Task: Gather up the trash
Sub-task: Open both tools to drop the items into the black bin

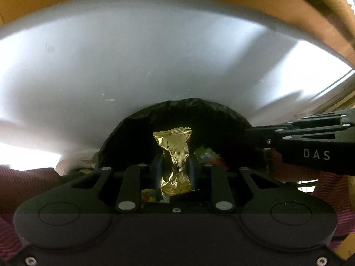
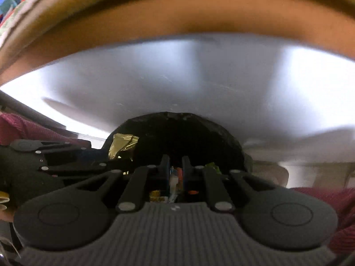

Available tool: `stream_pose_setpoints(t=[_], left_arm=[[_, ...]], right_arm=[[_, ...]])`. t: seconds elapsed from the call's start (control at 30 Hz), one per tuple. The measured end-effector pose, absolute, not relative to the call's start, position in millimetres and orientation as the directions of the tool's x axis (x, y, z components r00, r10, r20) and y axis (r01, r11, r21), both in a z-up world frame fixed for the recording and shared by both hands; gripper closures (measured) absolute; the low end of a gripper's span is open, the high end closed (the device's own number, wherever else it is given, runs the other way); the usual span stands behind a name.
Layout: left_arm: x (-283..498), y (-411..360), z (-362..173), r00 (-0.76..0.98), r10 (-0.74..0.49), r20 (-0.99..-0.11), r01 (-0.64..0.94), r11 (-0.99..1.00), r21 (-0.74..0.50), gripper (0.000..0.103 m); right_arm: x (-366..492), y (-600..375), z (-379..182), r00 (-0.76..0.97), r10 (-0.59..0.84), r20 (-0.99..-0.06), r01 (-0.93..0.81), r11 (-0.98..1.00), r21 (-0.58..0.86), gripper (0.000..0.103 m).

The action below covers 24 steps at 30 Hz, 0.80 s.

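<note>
My left gripper [image 1: 173, 166] clamps one gold wrapper [image 1: 175, 155] over the black-lined bin [image 1: 133, 133] just ahead. My right gripper [image 2: 175, 168] pinches one small wrapper [image 2: 174, 178], perhaps paper; it's blurred.

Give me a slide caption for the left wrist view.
Left gripper holds a crinkled gold foil wrapper above the black-lined trash bin.

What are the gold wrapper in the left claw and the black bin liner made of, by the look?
Crinkled gold snack wrapper: looks like metallised foil film, glossy; it shows mirror-like glints, sharp creases and serrated, crimped end seals. Black bin liner: probably thin plastic film with a dull sheen; its rim is wrinkled and loosely draped. Neither can be confirmed by sight alone.
</note>
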<state>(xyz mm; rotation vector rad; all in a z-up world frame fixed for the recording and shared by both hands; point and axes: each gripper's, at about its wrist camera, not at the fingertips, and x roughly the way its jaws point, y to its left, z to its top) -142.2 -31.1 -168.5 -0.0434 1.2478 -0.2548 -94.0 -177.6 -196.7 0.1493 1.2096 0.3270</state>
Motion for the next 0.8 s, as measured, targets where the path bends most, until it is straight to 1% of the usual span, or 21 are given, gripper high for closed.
stream_pose_setpoints(t=[0.1,0.23,0.27,0.3,0.33,0.4,0.43,0.47,0.53,0.6,0.73,0.8], left_arm=[[-144,-31,-172,0.289,-0.209,-0.934,0.168,0.972,-0.166,0.08],[-144,-31,-173,0.28,-0.206,-0.937,0.166,0.972,-0.164,0.079],[-144,-31,-173,0.278,-0.205,-0.939,0.163,0.973,-0.164,0.078],[-144,-31,-174,0.277,-0.204,-0.939,0.16,0.973,-0.164,0.076],[-144,-31,-174,0.274,-0.205,-0.94,0.16,0.973,-0.166,0.069],[-143,-31,-175,0.27,-0.204,-0.941,0.156,0.974,-0.167,0.061],[-143,-31,-175,0.269,-0.203,-0.941,0.156,0.974,-0.166,0.059],[-143,-31,-175,0.266,-0.204,-0.942,0.157,0.974,-0.166,0.057],[-143,-31,-176,0.257,-0.213,-0.943,0.156,0.972,-0.177,0.051],[-145,-31,-176,0.254,-0.219,-0.942,0.153,0.971,-0.185,0.05],[-147,-31,-173,0.256,-0.216,-0.942,0.157,0.971,-0.18,0.042],[-148,-31,-171,0.259,-0.218,-0.941,0.162,0.97,-0.181,0.041]], right_arm=[[-94,-179,-203,0.304,0.321,-0.897,-0.157,0.945,0.286,0.089],[-92,-182,-208,0.297,0.322,-0.899,-0.143,0.946,0.291,0.083],[-92,-183,-208,0.299,0.322,-0.898,-0.14,0.946,0.292,0.083],[-92,-184,-208,0.308,0.331,-0.892,-0.146,0.943,0.299,0.082],[-92,-184,-209,0.31,0.331,-0.892,-0.145,0.943,0.299,0.076],[-92,-185,-210,0.313,0.329,-0.891,-0.141,0.944,0.299,0.062],[-92,-185,-210,0.315,0.33,-0.89,-0.14,0.943,0.301,0.06],[-92,-185,-209,0.317,0.329,-0.89,-0.139,0.944,0.299,0.059],[-93,-186,-208,0.321,0.326,-0.889,-0.141,0.945,0.295,0.055],[-94,-185,-208,0.324,0.326,-0.888,-0.142,0.945,0.295,0.053],[-95,-184,-207,0.329,0.323,-0.888,-0.144,0.946,0.291,0.047],[-96,-184,-206,0.332,0.32,-0.887,-0.145,0.947,0.287,0.044]])
